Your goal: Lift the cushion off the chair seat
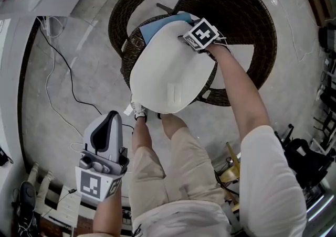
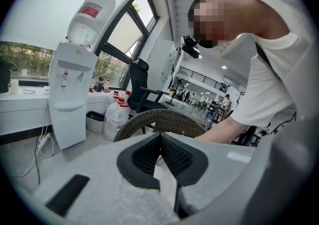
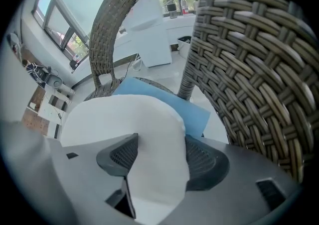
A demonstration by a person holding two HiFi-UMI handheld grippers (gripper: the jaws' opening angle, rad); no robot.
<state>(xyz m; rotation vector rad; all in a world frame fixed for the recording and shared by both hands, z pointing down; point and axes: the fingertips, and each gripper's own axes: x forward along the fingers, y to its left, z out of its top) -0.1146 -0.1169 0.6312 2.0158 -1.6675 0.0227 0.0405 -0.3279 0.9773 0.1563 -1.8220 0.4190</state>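
Note:
A white cushion (image 1: 163,73) lies on the seat of a round brown wicker chair (image 1: 252,21), over a blue sheet (image 1: 157,26). My right gripper (image 1: 195,39) points down at the cushion's far edge. In the right gripper view, both pads of this gripper (image 3: 157,154) press a fold of the cushion (image 3: 124,119) between them, with the blue sheet (image 3: 164,102) just behind. My left gripper (image 1: 107,118) is held off to the lower left, away from the chair. Its jaws (image 2: 160,137) meet at the tips with nothing between them.
The wicker backrest (image 3: 249,69) curves close beside the right gripper. Cables (image 1: 58,63) trail over the floor left of the chair. A water dispenser (image 2: 70,94), water bottles (image 2: 117,114) and an office chair (image 2: 142,89) stand beyond. The person's legs (image 1: 168,147) are in front of the seat.

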